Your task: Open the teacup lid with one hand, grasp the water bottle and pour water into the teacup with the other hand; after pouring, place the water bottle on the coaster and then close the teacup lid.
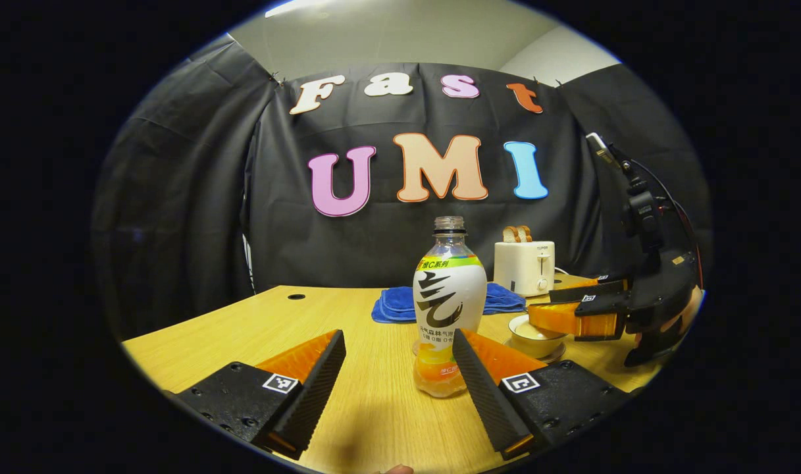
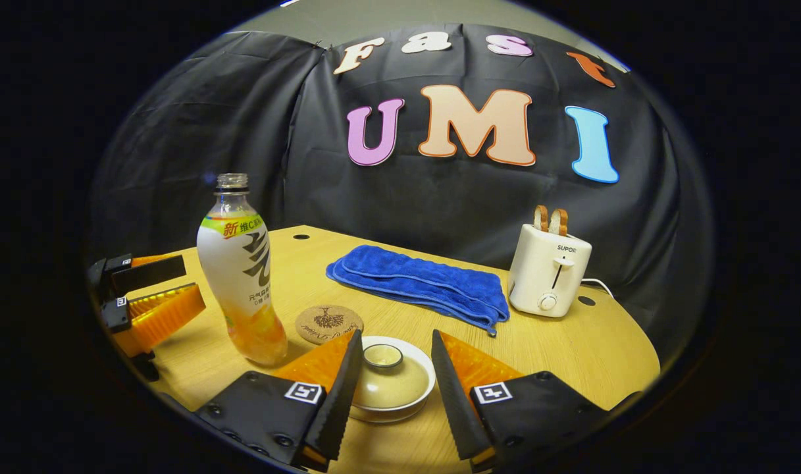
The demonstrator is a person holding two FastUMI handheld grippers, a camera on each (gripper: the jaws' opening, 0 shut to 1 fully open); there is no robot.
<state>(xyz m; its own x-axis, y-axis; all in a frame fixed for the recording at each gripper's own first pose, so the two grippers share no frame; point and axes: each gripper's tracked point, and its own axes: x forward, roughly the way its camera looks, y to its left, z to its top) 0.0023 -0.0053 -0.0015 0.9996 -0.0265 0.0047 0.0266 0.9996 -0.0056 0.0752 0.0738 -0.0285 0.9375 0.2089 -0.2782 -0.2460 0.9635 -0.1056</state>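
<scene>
An uncapped water bottle (image 1: 449, 296) with a white label and orange drink at its base stands upright on the wooden table. My left gripper (image 1: 399, 342) is open just short of it, the bottle's base near its right finger. The bottle (image 2: 241, 276) also rises at the left in the right gripper view, with the left gripper (image 2: 151, 289) behind it. A cream lidded teacup (image 2: 390, 378) on its saucer sits between the fingers of my open right gripper (image 2: 392, 349), lid on. The round cork coaster (image 2: 328, 323) lies between bottle and cup. The right gripper (image 1: 588, 303) hovers over the teacup (image 1: 535, 334).
A folded blue towel (image 2: 423, 282) lies mid-table, and a white toaster (image 2: 549, 270) holding two bread slices stands at the back right with its cord trailing. The table (image 2: 591, 349) ends close behind them at the black cloth wall.
</scene>
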